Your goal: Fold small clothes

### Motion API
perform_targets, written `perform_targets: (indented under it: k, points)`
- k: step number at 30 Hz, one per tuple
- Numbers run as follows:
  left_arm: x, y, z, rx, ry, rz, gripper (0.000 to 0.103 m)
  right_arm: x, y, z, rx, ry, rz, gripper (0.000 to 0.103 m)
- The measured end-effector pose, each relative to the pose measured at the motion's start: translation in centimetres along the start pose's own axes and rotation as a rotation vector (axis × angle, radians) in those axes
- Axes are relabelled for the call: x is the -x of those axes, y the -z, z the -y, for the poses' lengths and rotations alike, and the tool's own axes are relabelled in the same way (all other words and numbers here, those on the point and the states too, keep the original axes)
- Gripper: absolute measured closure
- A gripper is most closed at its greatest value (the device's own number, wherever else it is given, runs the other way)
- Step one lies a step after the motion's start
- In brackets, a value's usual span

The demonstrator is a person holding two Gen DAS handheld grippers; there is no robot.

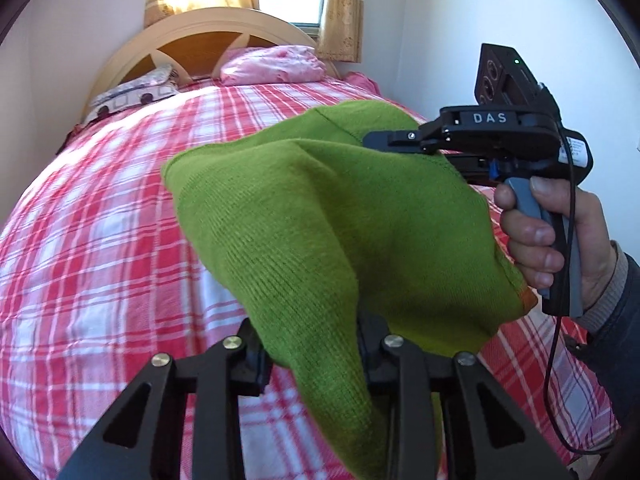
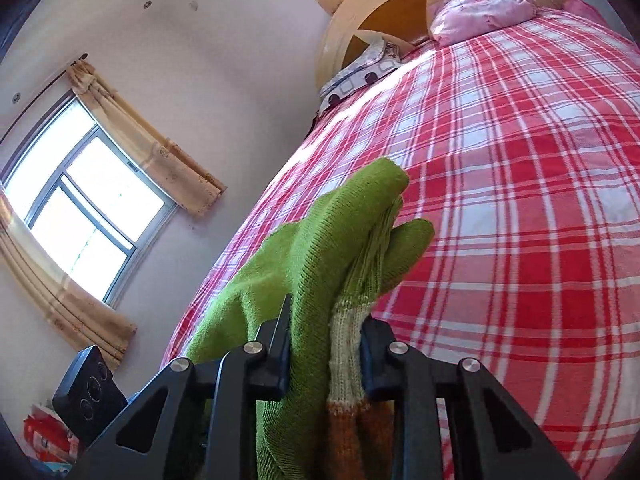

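A: Green knit garment [image 1: 320, 216], lifted off the plaid bedspread [image 1: 100, 240], hanging over its middle, well short of the headboard [image 1: 192, 36] end.

B: Held how?

A: Pinched at two places. Left gripper [image 1: 312, 364] clamped narrow on a bunched fold at the near edge; right gripper [image 1: 384, 140] biting the far upper edge, knit stretched between the two.

B: And from the right wrist?

A: Right gripper [image 2: 324, 344] closed on green knit plus a cream and orange ribbed band [image 2: 348, 364], cloth standing up past the fingertips.

B: Around it?

A: Pink pillow [image 1: 272, 64] and patterned pillow [image 1: 136, 92] by the headboard; hand [image 1: 548, 236] squeezing the right handle; curtained window [image 2: 88, 208] beyond the bed's side.
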State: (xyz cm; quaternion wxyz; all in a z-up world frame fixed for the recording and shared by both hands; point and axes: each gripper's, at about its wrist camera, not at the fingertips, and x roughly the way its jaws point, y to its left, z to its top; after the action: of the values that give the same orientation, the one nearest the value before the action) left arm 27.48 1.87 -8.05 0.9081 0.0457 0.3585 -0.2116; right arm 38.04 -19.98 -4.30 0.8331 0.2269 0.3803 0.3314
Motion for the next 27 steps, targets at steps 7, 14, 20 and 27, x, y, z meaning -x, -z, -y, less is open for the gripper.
perform_targets:
  k: [7,14,20,27]
  points:
    - [3.5,2.9,-3.8,0.045,-0.102,-0.006,0.070,-6.2,2.6,-5.5,0.036,-0.095,-0.081,0.076]
    - [6.4,5.7,-7.7,0.115,-0.195,-0.007,0.070,-12.9,4.7,-10.7,0.069,-0.182,-0.169,0.076]
    - [8.8,8.0,-10.3,0.170,-0.262,-0.007,0.070,-17.4,6.6,-14.8,0.098,-0.237,-0.240,0.076]
    - [10.7,10.8,-12.9,0.227,-0.319,-0.017,0.070,-22.1,8.7,-18.3,0.124,-0.267,-0.321,0.076]
